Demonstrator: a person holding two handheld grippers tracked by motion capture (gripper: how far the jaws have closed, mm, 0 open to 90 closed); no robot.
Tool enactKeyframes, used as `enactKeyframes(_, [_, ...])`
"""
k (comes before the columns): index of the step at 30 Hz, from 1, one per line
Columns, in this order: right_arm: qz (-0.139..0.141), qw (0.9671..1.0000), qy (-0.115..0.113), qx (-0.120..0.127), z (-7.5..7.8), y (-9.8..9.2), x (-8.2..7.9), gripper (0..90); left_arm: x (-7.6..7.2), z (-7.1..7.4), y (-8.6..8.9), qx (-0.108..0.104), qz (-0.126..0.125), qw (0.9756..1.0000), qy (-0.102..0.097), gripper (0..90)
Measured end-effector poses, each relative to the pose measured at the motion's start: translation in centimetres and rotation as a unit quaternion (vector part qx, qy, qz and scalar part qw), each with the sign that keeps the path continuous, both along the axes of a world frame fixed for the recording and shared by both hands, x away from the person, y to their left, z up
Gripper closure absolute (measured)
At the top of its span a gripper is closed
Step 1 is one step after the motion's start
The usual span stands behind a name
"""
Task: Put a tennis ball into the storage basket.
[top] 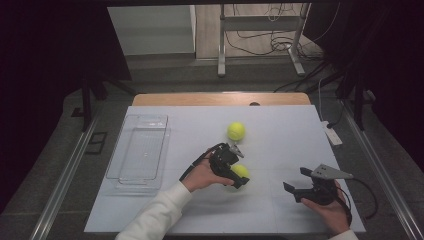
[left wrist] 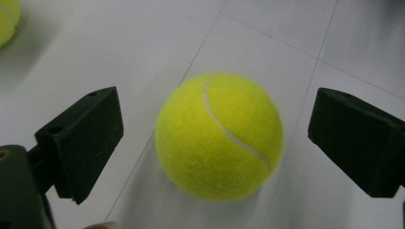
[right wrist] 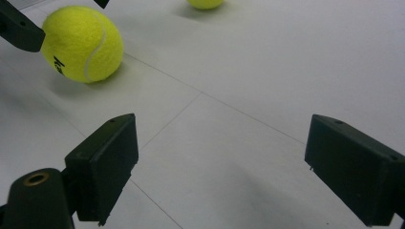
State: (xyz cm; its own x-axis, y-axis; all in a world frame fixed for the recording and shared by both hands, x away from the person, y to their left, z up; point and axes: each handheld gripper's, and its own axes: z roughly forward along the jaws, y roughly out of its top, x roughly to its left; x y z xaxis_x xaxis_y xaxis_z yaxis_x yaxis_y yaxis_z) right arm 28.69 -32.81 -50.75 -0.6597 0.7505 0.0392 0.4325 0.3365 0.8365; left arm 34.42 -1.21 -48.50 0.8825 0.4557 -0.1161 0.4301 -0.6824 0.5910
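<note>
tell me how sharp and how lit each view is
High view: table bright, surroundings dark, image soft. Left gripper view: near ball sharp with felt and seam visible, a soft shadow beneath it; far ball at the corner blurred. Right gripper view: even light, near ball fairly crisp, soft shadow beside it.

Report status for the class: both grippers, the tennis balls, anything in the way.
Left gripper open, straddling near tennis ball, pads clear. Right gripper open, nothing between its jaws. Second ball apart; nothing blocks.
</note>
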Motion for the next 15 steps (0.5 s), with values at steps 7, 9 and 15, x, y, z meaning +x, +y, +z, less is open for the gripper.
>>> enactKeyframes(7, [0.000,1.0000,0.000,-0.001,0.0,0.0,0.0,11.3,0.0,-0.6,-0.4,0.014,-0.003,0.9999,0.004,5.6])
enactKeyframes(9, [0.000,1.0000,0.001,-0.001,0.0,0.0,0.0,11.3,0.0,-0.8,-0.6,0.018,-0.005,0.9998,0.006,5.7])
enactKeyframes(15, [0.000,1.0000,0.000,0.001,0.0,0.0,0.0,11.3,-0.2,-1.2,-1.0,0.035,-0.013,0.9993,0.004,7.2])
